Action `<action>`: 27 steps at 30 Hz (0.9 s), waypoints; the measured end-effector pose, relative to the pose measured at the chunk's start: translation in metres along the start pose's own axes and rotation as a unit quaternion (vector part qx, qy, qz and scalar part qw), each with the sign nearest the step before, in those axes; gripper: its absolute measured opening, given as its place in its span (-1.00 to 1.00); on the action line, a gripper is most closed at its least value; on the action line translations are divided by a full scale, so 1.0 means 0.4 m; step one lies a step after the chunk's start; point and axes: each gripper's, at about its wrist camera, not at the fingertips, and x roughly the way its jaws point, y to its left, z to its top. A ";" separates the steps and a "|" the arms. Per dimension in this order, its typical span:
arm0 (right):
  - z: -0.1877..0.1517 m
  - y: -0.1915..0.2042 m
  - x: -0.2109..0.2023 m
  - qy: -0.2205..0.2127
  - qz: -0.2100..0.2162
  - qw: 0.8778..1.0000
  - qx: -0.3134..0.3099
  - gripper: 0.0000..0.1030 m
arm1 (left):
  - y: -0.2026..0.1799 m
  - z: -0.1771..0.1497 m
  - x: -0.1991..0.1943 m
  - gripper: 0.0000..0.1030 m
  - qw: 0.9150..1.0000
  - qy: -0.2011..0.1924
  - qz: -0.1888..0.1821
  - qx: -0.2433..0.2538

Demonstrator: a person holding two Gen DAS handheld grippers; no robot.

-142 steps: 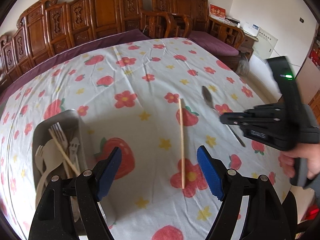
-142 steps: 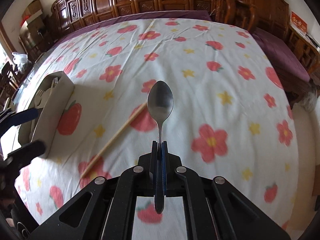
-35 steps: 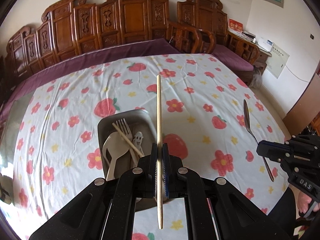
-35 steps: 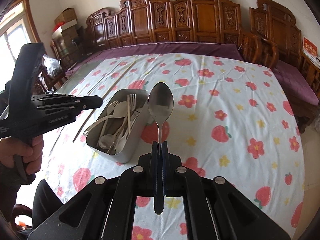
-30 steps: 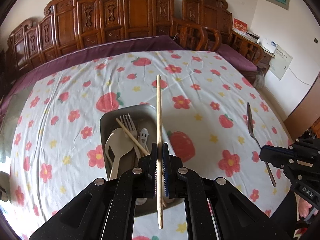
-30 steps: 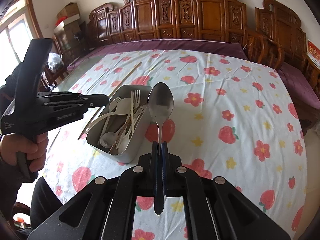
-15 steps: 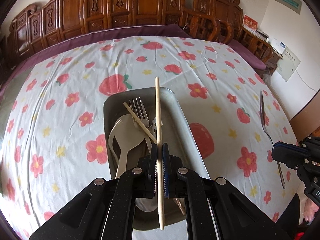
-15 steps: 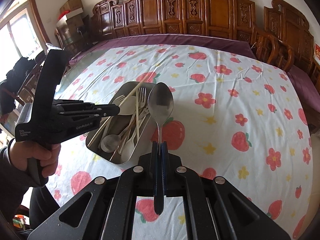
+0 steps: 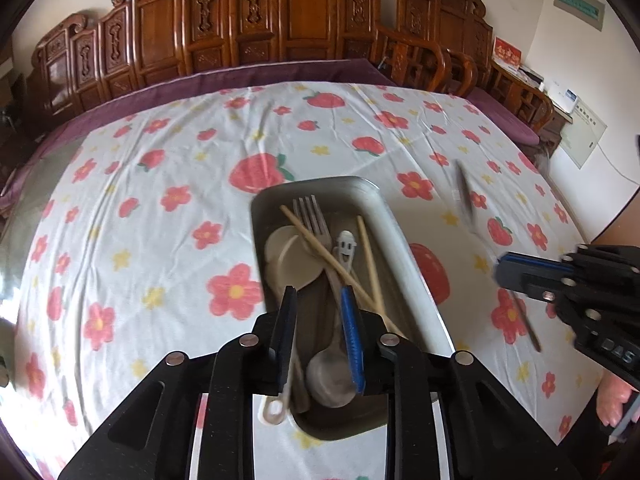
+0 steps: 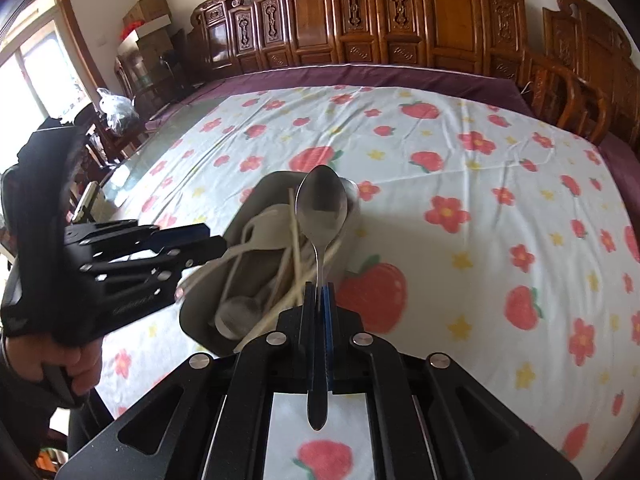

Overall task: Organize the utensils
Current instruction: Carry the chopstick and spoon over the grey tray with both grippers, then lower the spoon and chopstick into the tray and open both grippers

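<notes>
Two chopsticks [image 9: 370, 266] are seen lying inside the metal tray [image 9: 394, 240] at the centre of the left wrist view, crossed over a fork [image 9: 314, 216], a pale rice paddle [image 9: 290, 262], a small smiley-faced spoon [image 9: 345, 245] and a larger spoon [image 9: 330, 376] near the lower end of the tray. The left gripper [image 9: 318, 334] is held directly above the lower half of the tray, its fingers [image 9: 351, 336] parted by a narrow gap with nothing pinched between them. The tray rests on a bench covered by a white cloth [image 9: 160, 208] printed with red flowers and strawberries. At the right edge of that frame the right gripper [image 9: 536, 276] is visible, with a blurred metal spoon [image 9: 464, 192] extending up and left from it.

In the right wrist view, the metal spoon [image 10: 321, 204] is pinched by its handle between the pressed-together fingers [image 10: 329, 308] of the right gripper [image 10: 319, 304], bowl upward, in front of the right side of the tray [image 10: 256, 196]. The left gripper [image 10: 192, 240] and the hand [image 10: 78, 364] holding it occupy the left of that frame, over the tray's left side. Carved wooden chairs [image 10: 400, 20] line the far side of the bench.
</notes>
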 end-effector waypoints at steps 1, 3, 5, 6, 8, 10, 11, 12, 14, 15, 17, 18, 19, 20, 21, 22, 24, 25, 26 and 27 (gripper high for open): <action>0.007 0.008 0.014 0.002 0.003 1.000 0.000 -0.90 | 0.005 -0.001 -0.004 -0.57 1.000 -0.001 0.001 -0.001; 0.018 0.023 0.042 0.006 0.008 1.000 0.000 -0.90 | 0.019 -0.002 -0.017 -0.57 1.000 -0.006 0.002 -0.003; 0.028 0.036 0.061 0.008 0.011 1.000 0.001 -0.90 | 0.029 0.000 -0.028 -0.56 1.000 -0.010 0.004 -0.005; 0.035 0.043 0.074 0.010 0.013 1.000 0.002 -0.90 | 0.034 0.001 -0.033 -0.56 1.000 -0.012 0.005 -0.006; 0.047 0.055 0.096 0.010 0.016 1.000 0.002 -0.90 | 0.043 0.002 -0.042 -0.56 1.000 -0.016 0.006 -0.007; 0.059 0.068 0.123 0.014 0.015 1.000 -0.002 -0.90 | 0.048 0.002 -0.048 -0.55 1.000 -0.018 0.009 -0.007; 0.064 0.073 0.136 0.017 0.013 1.000 -0.004 -0.90 | 0.052 0.002 -0.051 -0.55 1.000 -0.019 0.010 -0.006; 0.070 0.075 0.147 0.020 0.012 1.000 -0.005 -0.90 | 0.054 0.002 -0.052 -0.54 1.000 -0.018 0.011 -0.007; 0.081 0.079 0.171 0.024 0.005 1.000 -0.007 -0.90 | 0.061 0.002 -0.055 -0.54 1.000 -0.018 0.013 -0.009; 0.082 0.078 0.177 0.025 0.003 1.000 -0.006 -0.90 | 0.064 0.001 -0.057 -0.54 1.000 -0.019 0.013 -0.010; 0.091 0.075 0.191 0.028 -0.001 1.000 -0.004 -0.90 | 0.066 -0.001 -0.060 -0.54 1.000 -0.019 0.013 -0.011; 0.095 0.074 0.197 0.028 -0.006 1.000 -0.006 -0.90 | 0.067 -0.002 -0.061 -0.54 1.000 -0.019 0.014 -0.010; 0.099 0.072 0.201 0.028 -0.011 1.000 -0.006 -0.90 | 0.068 -0.002 -0.061 -0.54 1.000 -0.019 0.015 -0.011; 0.102 0.070 0.203 0.028 -0.013 1.000 -0.005 -0.90 | 0.069 -0.003 -0.062 -0.54 1.000 -0.020 0.015 -0.011; 0.105 0.067 0.206 0.028 -0.015 0.999 -0.004 -0.90 | 0.070 -0.003 -0.062 -0.54 1.000 -0.020 0.015 -0.012; 0.108 0.063 0.207 0.027 -0.017 0.999 -0.002 -0.90 | 0.071 -0.003 -0.063 -0.54 1.000 -0.020 0.015 -0.013; 0.108 0.058 0.209 0.027 -0.015 1.000 0.003 -0.90 | 0.072 -0.005 -0.063 -0.53 1.000 -0.020 0.016 -0.013; 0.108 0.056 0.210 0.027 -0.016 1.000 0.004 -0.90 | 0.072 -0.004 -0.062 -0.53 1.000 -0.020 0.016 -0.013; 0.109 0.055 0.211 0.027 -0.017 1.000 0.003 -0.90 | 0.071 -0.004 -0.062 -0.53 1.000 -0.020 0.016 -0.014; 0.108 0.056 0.210 0.026 -0.016 1.000 0.003 -0.90 | 0.071 -0.004 -0.062 -0.53 1.000 -0.020 0.017 -0.014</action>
